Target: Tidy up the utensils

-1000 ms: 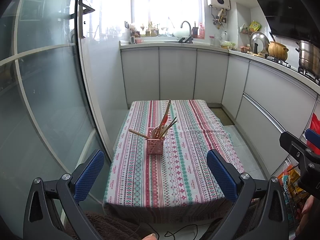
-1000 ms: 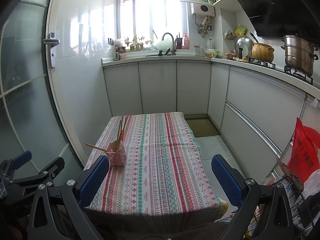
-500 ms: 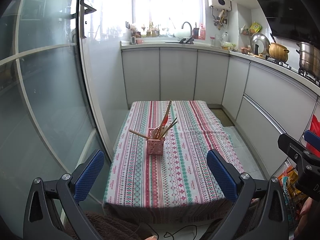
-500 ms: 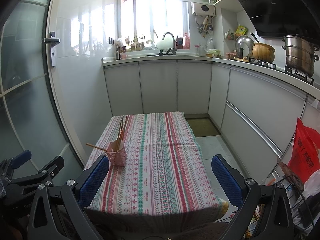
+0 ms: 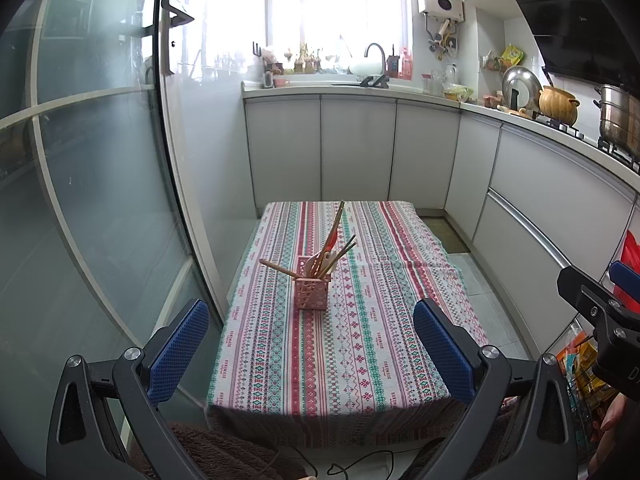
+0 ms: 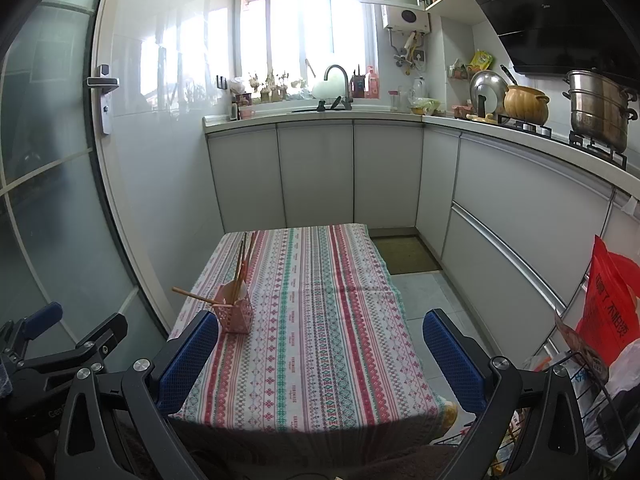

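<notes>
Low table (image 5: 400, 380) under striped patterned tablecloth (image 5: 360, 340), pink lattice utensil holder (image 5: 311, 293) standing upright on it, left of centre

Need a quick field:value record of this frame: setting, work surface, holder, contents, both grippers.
setting: home kitchen, white cabinets, sink under window
surface: table with striped patterned tablecloth
holder: pink perforated holder standing upright on the cloth, toward the table's left side
contents: chopsticks and other utensils leaning at mixed angles; one wooden stick juts out left over the rim
loose utensils on cloth: none visible
left gripper: open, empty, short of the table's near edge
right gripper: open, empty, holder ahead on its left
</notes>
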Available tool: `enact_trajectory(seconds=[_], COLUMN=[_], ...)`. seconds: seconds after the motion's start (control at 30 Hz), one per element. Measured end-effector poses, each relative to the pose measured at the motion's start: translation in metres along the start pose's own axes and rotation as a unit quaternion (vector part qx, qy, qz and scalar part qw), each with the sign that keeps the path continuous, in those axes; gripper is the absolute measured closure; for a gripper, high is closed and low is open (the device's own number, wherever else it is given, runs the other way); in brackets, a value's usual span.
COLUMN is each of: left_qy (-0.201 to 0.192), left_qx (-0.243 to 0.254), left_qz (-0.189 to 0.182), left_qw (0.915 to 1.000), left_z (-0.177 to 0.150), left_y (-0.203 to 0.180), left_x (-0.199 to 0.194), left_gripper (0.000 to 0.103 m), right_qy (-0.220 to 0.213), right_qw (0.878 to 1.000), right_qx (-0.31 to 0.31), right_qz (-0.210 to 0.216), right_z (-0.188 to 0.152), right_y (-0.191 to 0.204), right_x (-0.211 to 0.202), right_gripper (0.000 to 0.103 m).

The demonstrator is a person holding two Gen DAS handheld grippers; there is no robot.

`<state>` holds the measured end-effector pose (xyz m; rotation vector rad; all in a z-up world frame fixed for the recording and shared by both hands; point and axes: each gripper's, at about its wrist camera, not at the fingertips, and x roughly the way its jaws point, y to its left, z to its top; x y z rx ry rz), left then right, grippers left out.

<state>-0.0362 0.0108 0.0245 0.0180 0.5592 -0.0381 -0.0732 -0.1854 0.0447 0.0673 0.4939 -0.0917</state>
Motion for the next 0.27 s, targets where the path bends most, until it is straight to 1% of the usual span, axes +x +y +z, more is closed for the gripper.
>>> enact_trajectory(seconds=[0.27], left_qy=[0.009], left_qx=[-0.002], left_qz=[-0.004], left_qw=[1.0000], left_z=[0.001], left_y=[-0.004], left_x=[0.011], left_gripper=[0.000], right_qy=[0.007], right_qw=[1.000], right_qx=[-0.001], right_qz=[0.003], right_z=[-0.001], right_y=[0.003], right_x=[0.014], right_gripper=[0.000])
